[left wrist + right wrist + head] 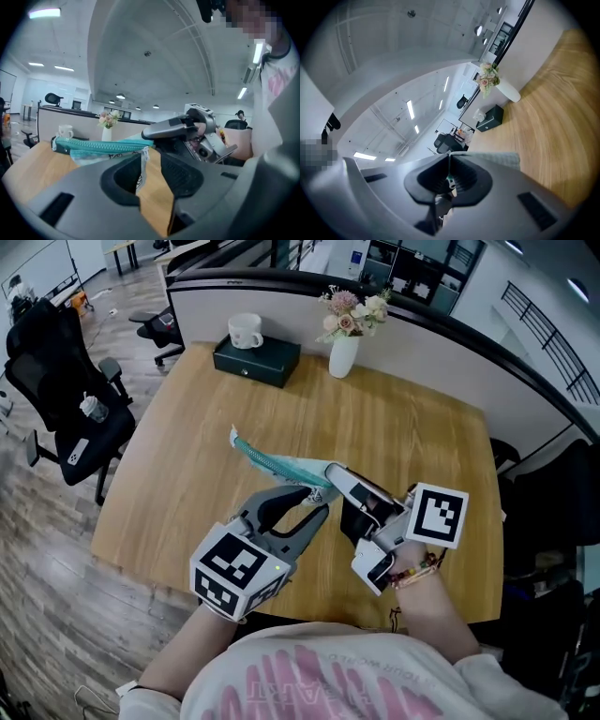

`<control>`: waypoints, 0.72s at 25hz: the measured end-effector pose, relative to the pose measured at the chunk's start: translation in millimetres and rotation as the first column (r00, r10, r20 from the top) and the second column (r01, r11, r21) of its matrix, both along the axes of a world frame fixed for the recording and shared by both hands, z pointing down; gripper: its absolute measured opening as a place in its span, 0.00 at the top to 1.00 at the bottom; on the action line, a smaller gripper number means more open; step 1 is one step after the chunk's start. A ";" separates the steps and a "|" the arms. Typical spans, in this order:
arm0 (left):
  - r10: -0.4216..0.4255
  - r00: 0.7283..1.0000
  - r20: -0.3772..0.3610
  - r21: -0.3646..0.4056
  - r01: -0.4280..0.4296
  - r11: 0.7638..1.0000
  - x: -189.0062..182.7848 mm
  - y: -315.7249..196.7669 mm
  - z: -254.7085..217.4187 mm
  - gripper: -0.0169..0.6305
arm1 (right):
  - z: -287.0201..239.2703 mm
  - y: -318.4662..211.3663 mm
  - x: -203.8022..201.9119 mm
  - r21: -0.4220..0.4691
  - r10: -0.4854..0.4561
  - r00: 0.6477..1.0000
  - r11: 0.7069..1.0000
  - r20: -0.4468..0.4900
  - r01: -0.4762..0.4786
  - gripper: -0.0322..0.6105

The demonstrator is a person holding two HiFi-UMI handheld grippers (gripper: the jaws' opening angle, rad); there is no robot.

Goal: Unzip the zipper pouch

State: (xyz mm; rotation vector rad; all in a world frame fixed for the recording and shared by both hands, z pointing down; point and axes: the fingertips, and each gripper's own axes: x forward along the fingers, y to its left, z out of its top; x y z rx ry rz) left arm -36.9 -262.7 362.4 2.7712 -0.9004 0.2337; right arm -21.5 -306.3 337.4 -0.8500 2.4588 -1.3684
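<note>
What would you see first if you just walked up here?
The teal pouch, held up over the middle of the wooden table. The right gripper is shut on its near end; the left gripper sits just beside it, jaws apart. At the table's far edge stand a vase of flowers and a mug on a dark box.

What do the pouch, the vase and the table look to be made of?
The pouch looks like matte teal fabric, since it sags and creases. The vase is smooth white, probably ceramic. The table shows light wood grain, possibly laminate.
</note>
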 end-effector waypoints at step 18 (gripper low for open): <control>-0.075 0.994 0.081 -0.033 0.078 0.996 81.9 74.2 8.8 0.97 | 4.7 84.5 83.9 0.036 0.000 0.995 0.999 -0.101 0.003 0.93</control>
